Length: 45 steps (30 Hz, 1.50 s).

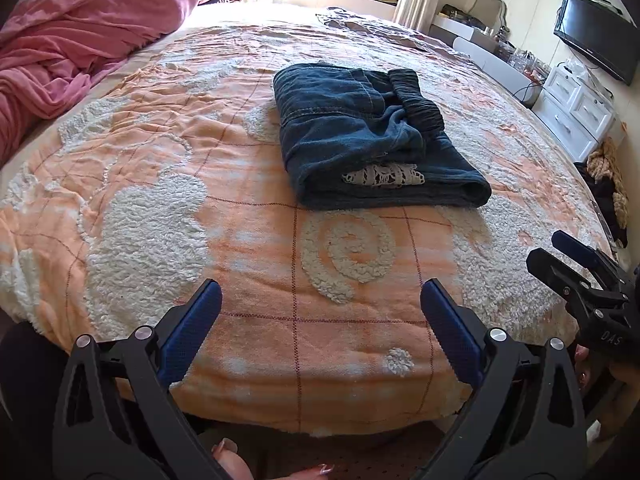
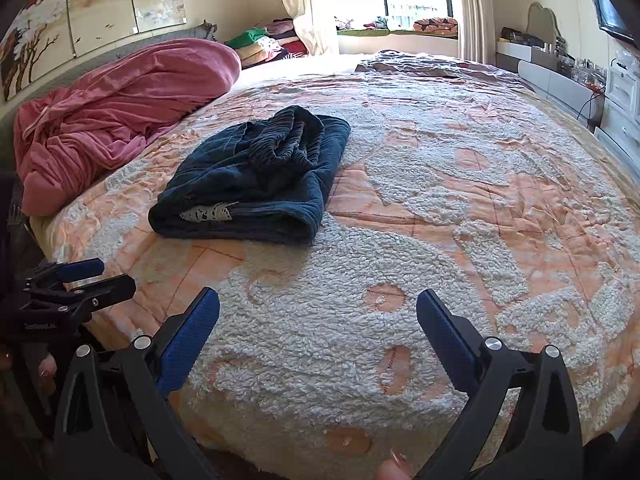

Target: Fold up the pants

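Observation:
The dark blue pants (image 1: 372,132) lie folded into a thick bundle on the bed, with the elastic waistband on top and a white lace patch showing at the near edge. They also show in the right wrist view (image 2: 256,176). My left gripper (image 1: 320,300) is open and empty, held above the bed's near edge, well short of the pants. My right gripper (image 2: 318,308) is open and empty, to the right of the left one and near the same edge. Each gripper shows in the other's view: the right gripper (image 1: 560,252) and the left gripper (image 2: 100,274).
An orange and white fleece blanket (image 1: 200,200) covers the bed. A pink quilt (image 1: 72,48) is bunched at the far left. White drawers (image 1: 576,108) and a wall TV (image 1: 596,36) stand to the right. A window seat with clothes (image 2: 392,26) lies beyond the bed.

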### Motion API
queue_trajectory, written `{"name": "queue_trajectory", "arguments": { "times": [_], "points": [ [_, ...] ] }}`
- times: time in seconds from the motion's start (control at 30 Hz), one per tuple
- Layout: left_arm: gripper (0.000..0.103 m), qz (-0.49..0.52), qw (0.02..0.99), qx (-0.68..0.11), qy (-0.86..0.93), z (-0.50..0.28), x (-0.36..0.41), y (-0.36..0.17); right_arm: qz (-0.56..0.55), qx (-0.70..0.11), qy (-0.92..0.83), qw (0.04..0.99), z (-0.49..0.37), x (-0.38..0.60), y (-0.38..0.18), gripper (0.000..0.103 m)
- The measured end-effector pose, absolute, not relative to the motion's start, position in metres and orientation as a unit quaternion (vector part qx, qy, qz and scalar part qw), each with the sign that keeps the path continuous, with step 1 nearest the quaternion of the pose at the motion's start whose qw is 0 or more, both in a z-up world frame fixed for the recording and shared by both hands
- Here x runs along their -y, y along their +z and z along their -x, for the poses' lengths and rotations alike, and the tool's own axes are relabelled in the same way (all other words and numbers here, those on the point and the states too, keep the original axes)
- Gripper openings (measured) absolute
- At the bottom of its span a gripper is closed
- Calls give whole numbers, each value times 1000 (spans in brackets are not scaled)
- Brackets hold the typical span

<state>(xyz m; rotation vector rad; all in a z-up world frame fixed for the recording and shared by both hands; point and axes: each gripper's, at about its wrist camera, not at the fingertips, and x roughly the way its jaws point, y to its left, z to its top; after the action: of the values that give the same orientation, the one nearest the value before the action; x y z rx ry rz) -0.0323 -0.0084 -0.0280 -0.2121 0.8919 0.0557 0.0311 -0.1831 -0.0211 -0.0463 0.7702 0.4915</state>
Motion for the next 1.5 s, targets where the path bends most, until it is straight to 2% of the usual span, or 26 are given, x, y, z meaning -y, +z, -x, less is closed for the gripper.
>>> {"name": "queue_trajectory", "arguments": {
  "times": [1.5],
  "points": [
    [94, 86, 896, -432, 47, 33, 10, -27, 25, -373, 234, 898, -32, 186, -20, 98]
  ]
}}
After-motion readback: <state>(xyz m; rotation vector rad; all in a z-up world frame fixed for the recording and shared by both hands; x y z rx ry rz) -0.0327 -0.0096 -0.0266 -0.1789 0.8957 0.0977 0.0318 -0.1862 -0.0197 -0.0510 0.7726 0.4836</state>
